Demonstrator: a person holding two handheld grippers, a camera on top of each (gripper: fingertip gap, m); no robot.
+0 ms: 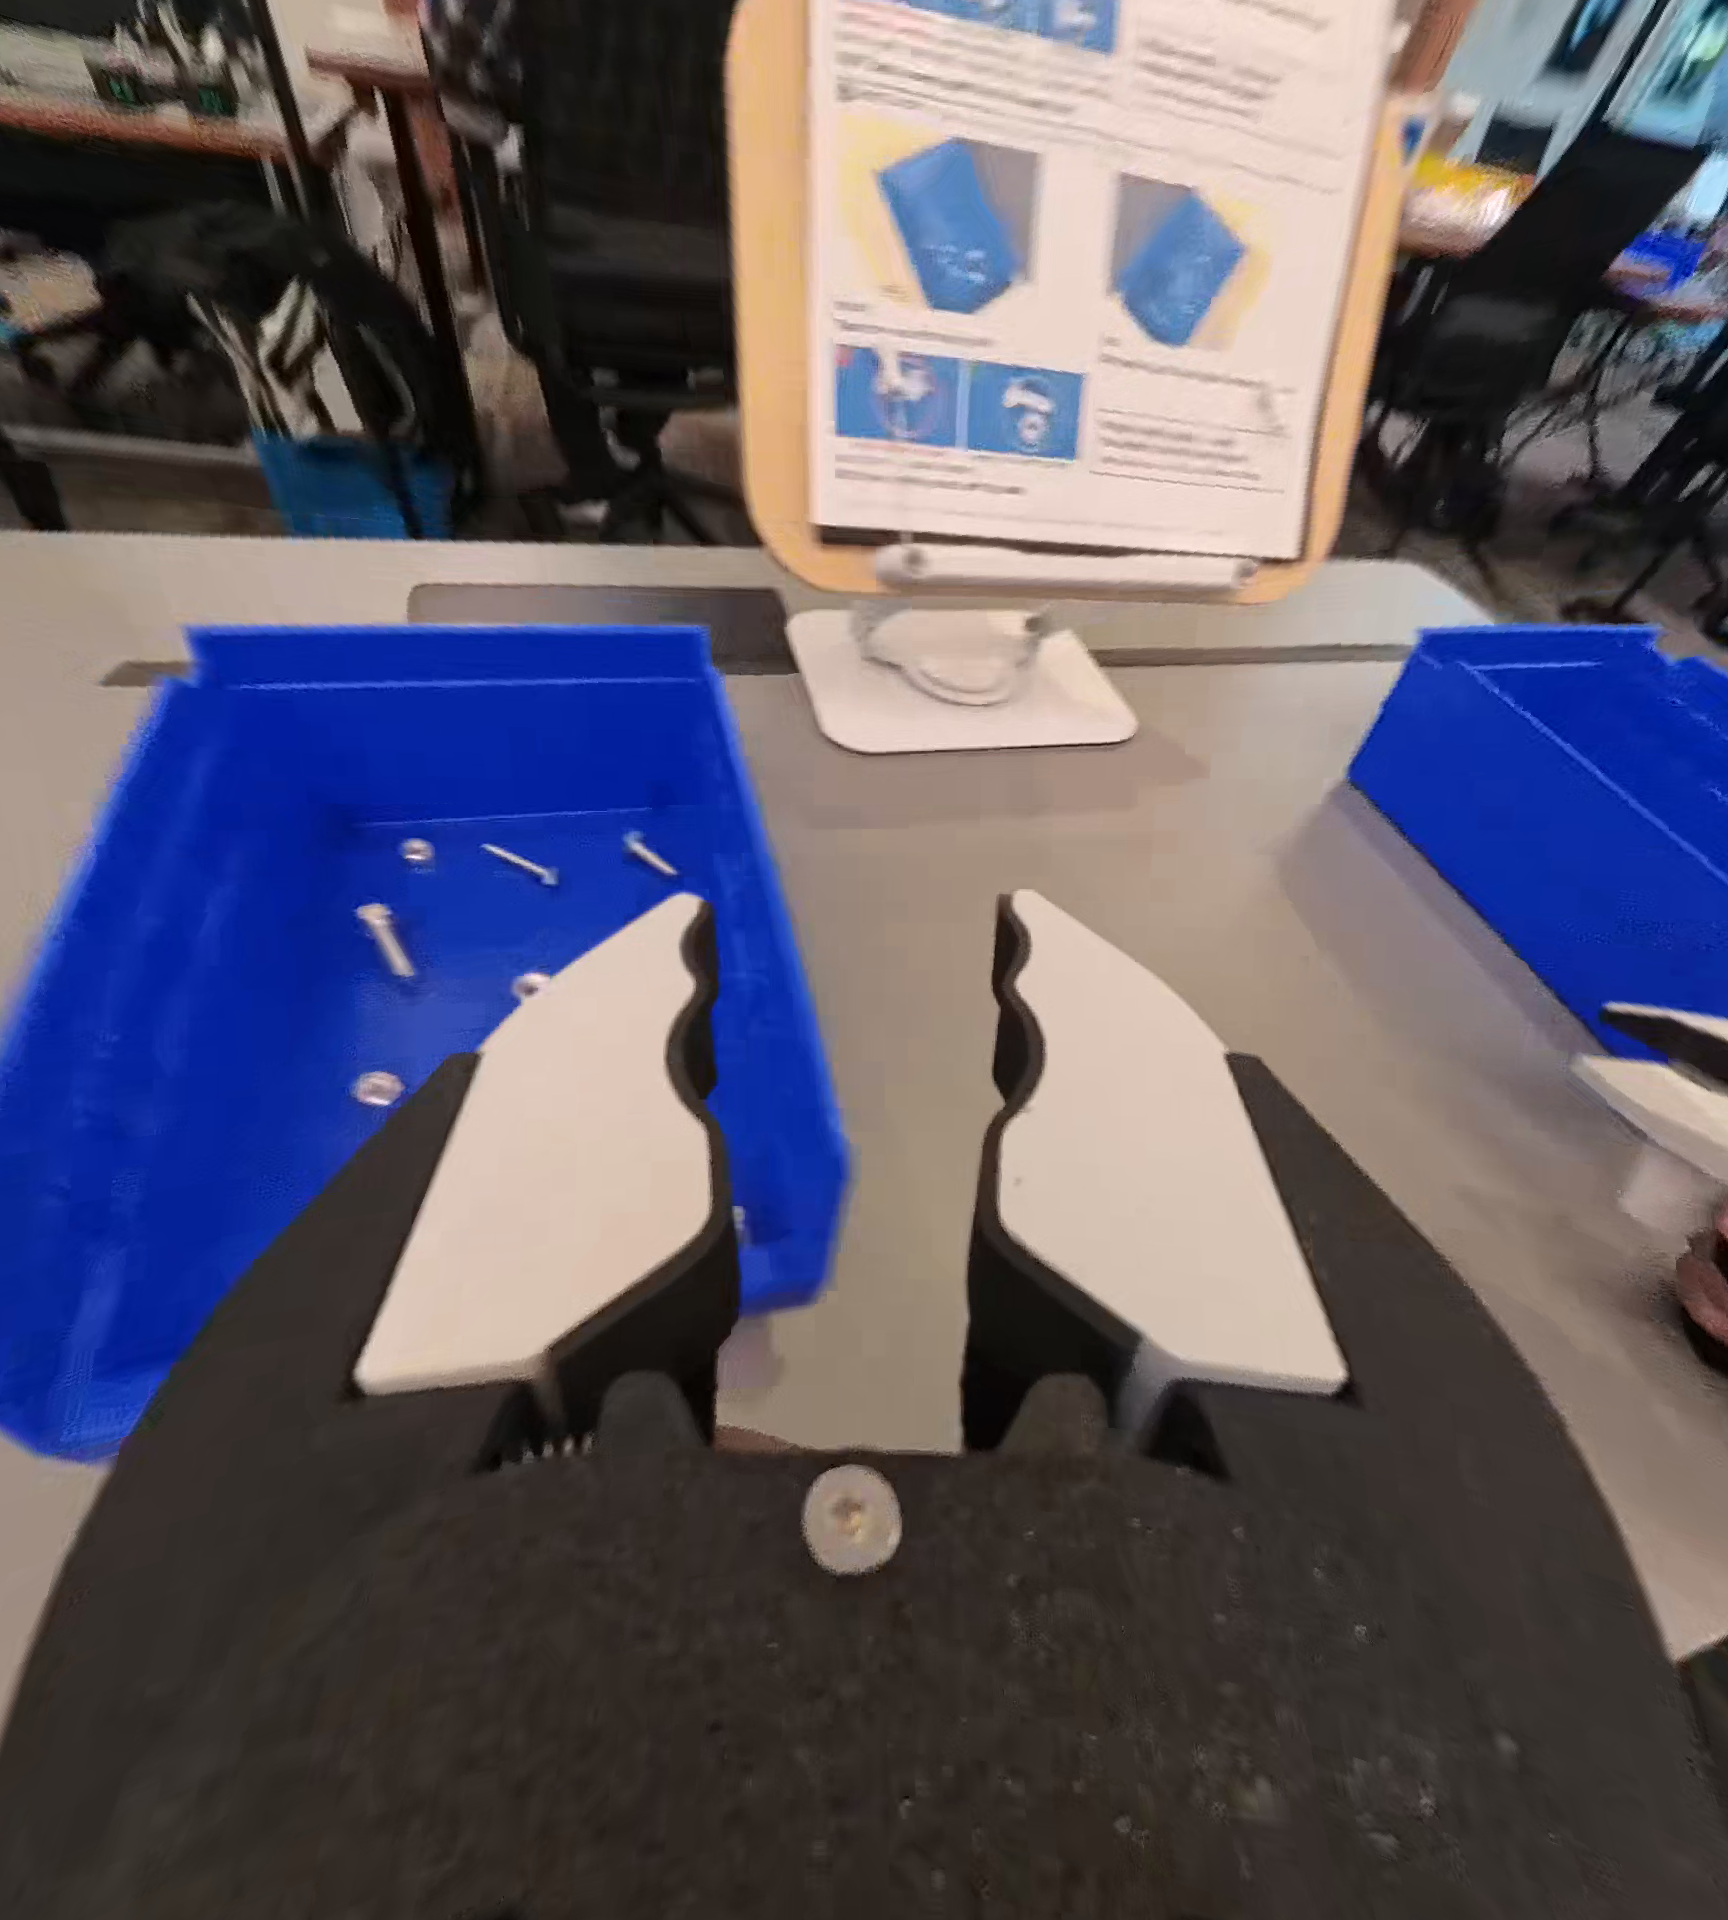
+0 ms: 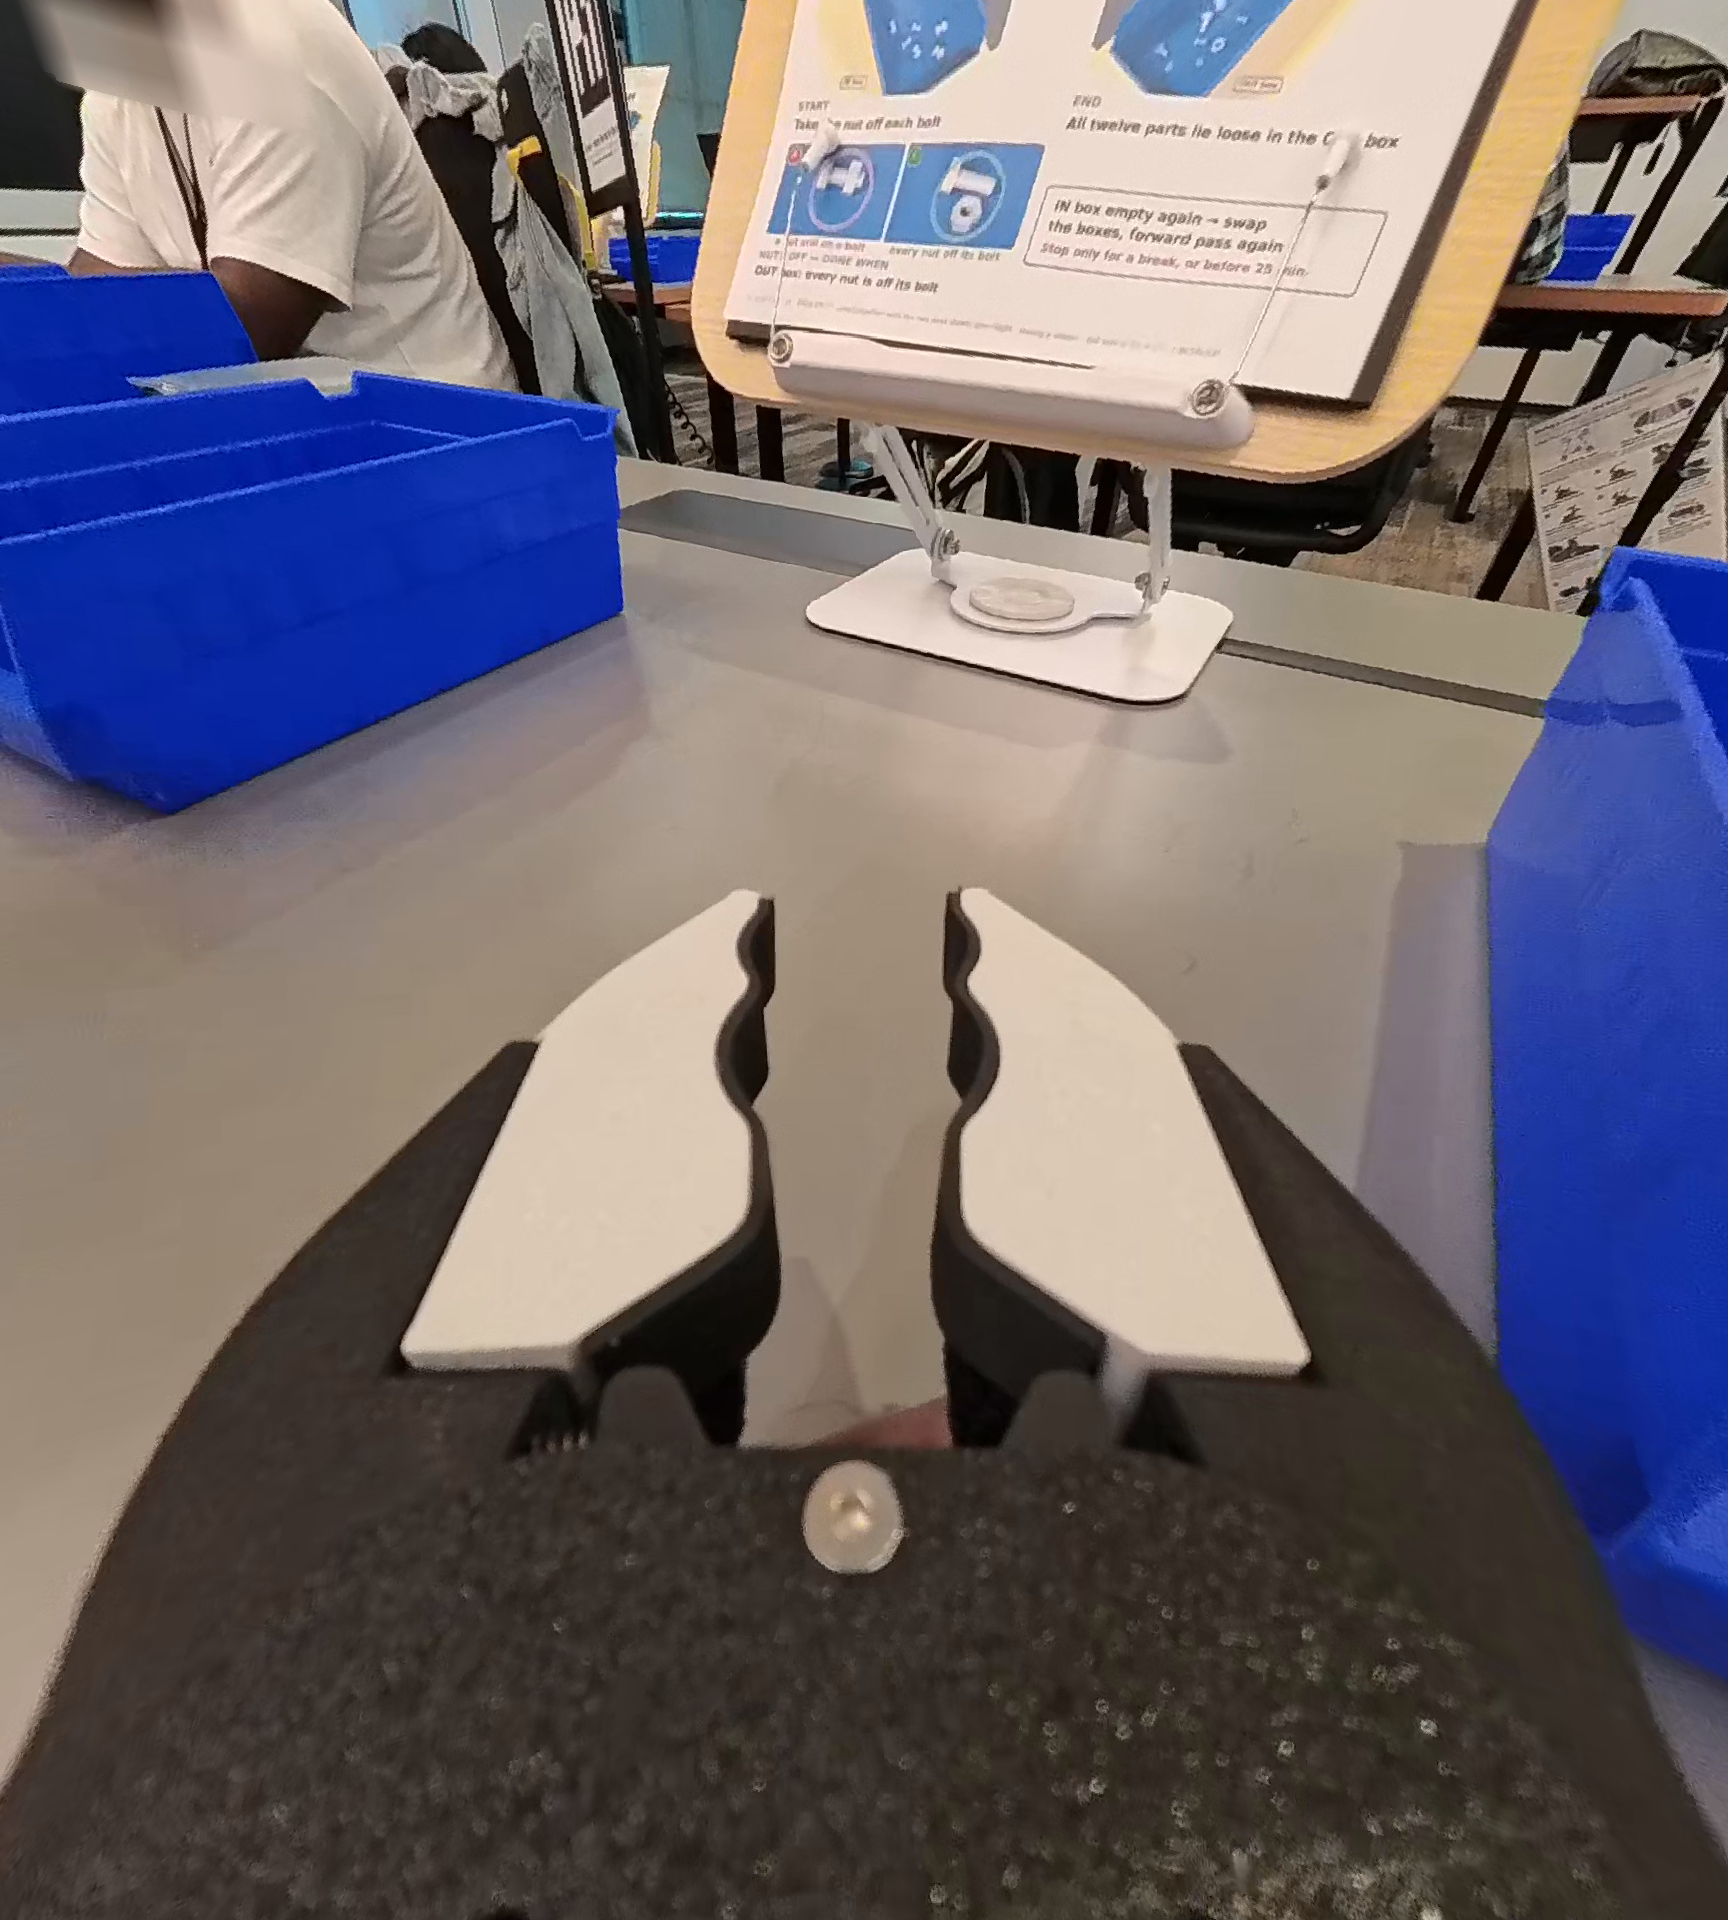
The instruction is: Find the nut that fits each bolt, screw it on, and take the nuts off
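In the left wrist view a blue bin [image 1: 216,1039] on the left of the grey table holds loose silver parts: a thick bolt [image 1: 384,940], two thin bolts [image 1: 519,862] [image 1: 648,854] and several nuts, one being a nut [image 1: 415,852] near the far wall. My left gripper [image 1: 852,914] is open and empty, above the table just right of that bin's right wall. My right gripper [image 2: 860,904] is open and empty, low over the bare table between the two bins; its fingers also show at the right edge of the left wrist view [image 1: 1701,1081].
A second blue bin [image 1: 1587,790] stands at the right, and shows close at the right edge of the right wrist view [image 2: 1649,1039]. The left bin [image 2: 268,582] shows at that view's left. A wooden stand with an instruction sheet [image 2: 1057,260] stands at the table's back middle. A person in a white shirt [image 2: 268,208] sits behind. One gripper's finger ends stand about 35 cm off the other's.
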